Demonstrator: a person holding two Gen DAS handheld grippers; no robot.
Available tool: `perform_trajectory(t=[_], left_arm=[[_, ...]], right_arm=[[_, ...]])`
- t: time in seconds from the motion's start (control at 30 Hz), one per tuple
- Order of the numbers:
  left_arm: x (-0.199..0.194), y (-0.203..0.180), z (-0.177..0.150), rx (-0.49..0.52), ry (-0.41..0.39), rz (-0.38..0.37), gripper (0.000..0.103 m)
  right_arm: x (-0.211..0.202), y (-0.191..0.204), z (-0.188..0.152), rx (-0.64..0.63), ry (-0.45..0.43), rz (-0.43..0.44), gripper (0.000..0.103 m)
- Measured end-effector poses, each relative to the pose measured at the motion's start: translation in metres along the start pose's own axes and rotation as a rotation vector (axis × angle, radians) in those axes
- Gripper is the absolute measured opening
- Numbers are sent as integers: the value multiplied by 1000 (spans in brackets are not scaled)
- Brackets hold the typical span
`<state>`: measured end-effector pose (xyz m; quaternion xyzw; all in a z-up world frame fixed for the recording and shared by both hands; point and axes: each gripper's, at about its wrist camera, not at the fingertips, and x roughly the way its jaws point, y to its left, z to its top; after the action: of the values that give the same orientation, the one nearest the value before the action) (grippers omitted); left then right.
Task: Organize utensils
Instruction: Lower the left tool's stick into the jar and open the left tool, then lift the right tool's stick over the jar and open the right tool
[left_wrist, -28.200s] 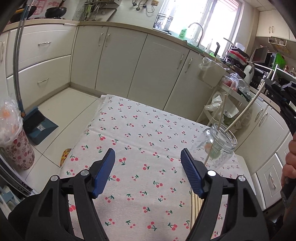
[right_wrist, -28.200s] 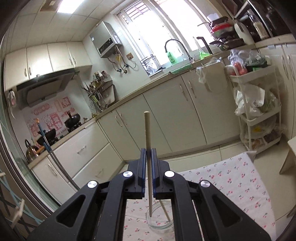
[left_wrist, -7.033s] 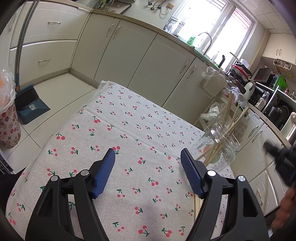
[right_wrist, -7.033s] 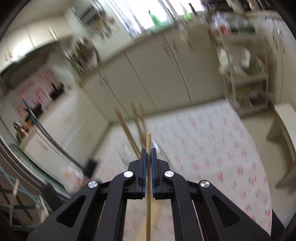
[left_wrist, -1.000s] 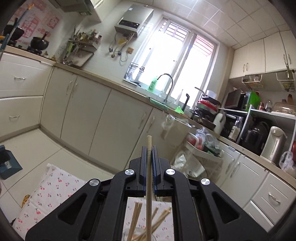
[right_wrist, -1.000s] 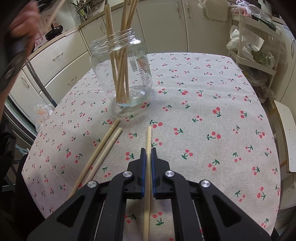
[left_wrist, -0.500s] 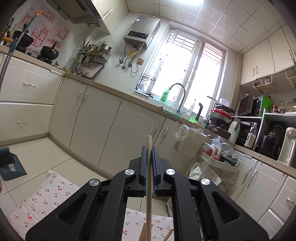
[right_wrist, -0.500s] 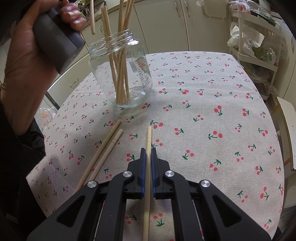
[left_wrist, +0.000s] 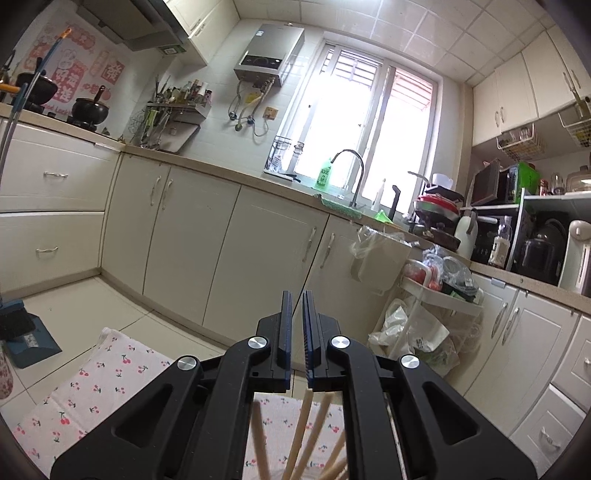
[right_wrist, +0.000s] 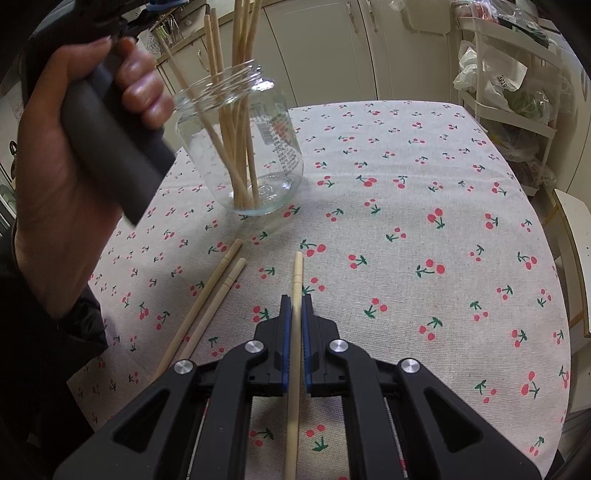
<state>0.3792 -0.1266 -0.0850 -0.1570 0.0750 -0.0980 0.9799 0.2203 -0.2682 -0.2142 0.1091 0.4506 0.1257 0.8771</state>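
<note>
red wall decal (left_wrist: 109, 70): Chinese character 發 | jar label (right_wrist: 279, 140): print unreadable

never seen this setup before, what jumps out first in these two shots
In the right wrist view, a clear glass jar bristling with wooden chopsticks stands on the cherry-print tablecloth, with a hand gripping a dark handle beside it. Nearer the camera, the right gripper is shut on a single chopstick, and two more chopsticks lie loose to its left. The left wrist view mostly shows a bright kitchen window beyond the shut left gripper.
</note>
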Motion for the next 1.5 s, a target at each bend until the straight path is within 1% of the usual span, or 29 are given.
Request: perform_trajectory(t=[0.13,0.37,0.4,0.43,0.47,0.5,0.53,0.57,0.63,0.73,0.77,0.87,0.9,0.93,0.97,1.0,1.03,1.07,1.1,1.17,1.23,1.27,1.33,1.4,1.5], left_arm=[[-11,8,-3,8,32,-4,5],[-47,28,1,12,70,8,6],[-51,29,1,13,76,10,10],[-57,33,0,14,87,14,18],[-63,37,-3,12,100,20,22],[-66,41,-4,11,109,25,31],[-71,46,-7,9,119,32,36],[-74,49,-11,9,131,38,37],[-81,60,-20,4,173,48,40],[-87,80,-32,-16,231,73,42],[-89,87,-36,-24,252,80,43],[-92,103,-48,-42,299,100,47],[-94,110,-53,-51,321,107,49],[-94,116,-59,-63,348,114,51],[-94,120,-63,-70,360,118,51],[-94,126,-68,-83,378,126,53],[-94,130,-72,-95,392,132,55],[-94,135,-76,-107,404,138,55],[-94,138,-79,-115,411,142,57],[-94,145,-84,-140,425,149,59],[-93,147,-85,-156,424,148,62],[-92,148,-85,-162,426,146,63],[-90,147,-85,-163,431,143,65],[-90,146,-87,-160,432,142,66],[-90,147,-88,-163,434,144,68]], right_arm=[[0,-1,0,8,1,9,6],[0,-3,3,16,13,24,8],[0,-2,4,11,16,22,10],[1,1,5,2,24,21,12],[1,2,7,-3,31,24,19],[2,6,8,-15,40,23,25],[3,11,10,-41,49,7,28],[4,15,12,-62,53,-12,29],[10,23,16,-111,64,-55,30],[15,25,21,-128,80,-73,30],[16,25,24,-130,94,-74,30],[18,26,26,-162,119,-101,22],[19,28,25,-200,126,-123,19],[20,35,24,-264,130,-157,18],[21,40,23,-293,130,-173,16],[22,48,21,-343,130,-198,9],[23,55,18,-387,127,-235,6],[23,59,17,-396,125,-249,6],[22,58,17,-370,119,-247,6],[19,45,20,-251,110,-187,6],[6,26,24,-72,66,-102,6],[1,19,26,-16,46,-68,6],[-18,6,31,114,-33,28,6],[-33,1,41,181,-108,99,6],[-61,2,62,253,-260,184,6]])
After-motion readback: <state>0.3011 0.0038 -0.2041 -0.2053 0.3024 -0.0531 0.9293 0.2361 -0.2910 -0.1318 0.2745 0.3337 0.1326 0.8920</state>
